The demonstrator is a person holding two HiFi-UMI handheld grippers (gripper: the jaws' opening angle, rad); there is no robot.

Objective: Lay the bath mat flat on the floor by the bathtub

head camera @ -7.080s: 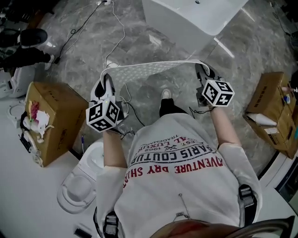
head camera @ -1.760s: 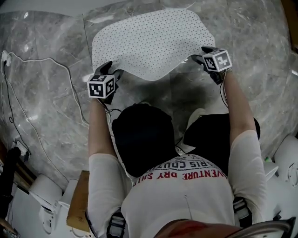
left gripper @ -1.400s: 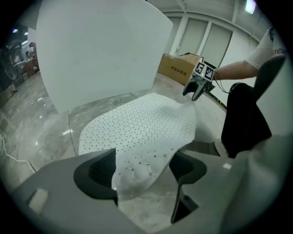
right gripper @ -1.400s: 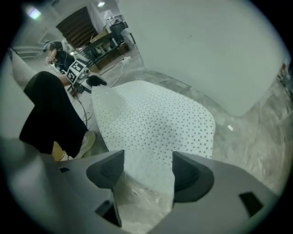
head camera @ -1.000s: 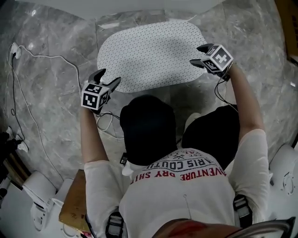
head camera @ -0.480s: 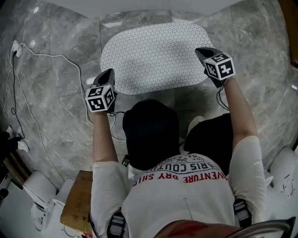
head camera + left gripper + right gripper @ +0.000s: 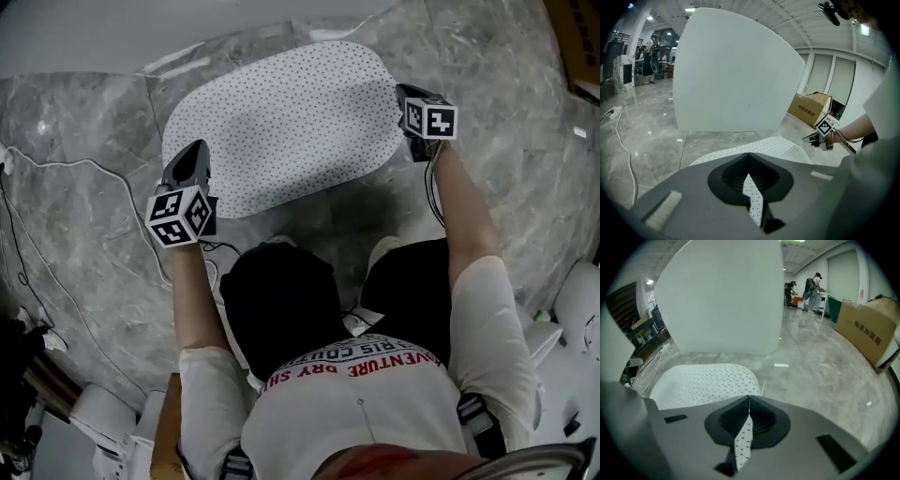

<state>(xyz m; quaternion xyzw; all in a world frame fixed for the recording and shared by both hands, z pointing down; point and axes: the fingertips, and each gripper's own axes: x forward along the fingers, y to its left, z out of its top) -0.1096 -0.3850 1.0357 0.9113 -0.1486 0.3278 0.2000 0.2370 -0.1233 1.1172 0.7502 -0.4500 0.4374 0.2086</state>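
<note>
Two grippers are holding opposite ends of the bath mat [image 7: 281,122]. The left gripper [image 7: 194,150], the one nearer the crouching person, is pinching the mat's left edge, with its jaws closed on a dotted strip of it. The right gripper [image 7: 405,93] is doing the same at the right end, jaws also closed on the mat. The mat is lying spread out on the grey marble floor [image 7: 84,216], just beside the white bathtub [image 7: 94,37] beyond it. A white cable [image 7: 58,157] is trailing across the floor further left.
</note>
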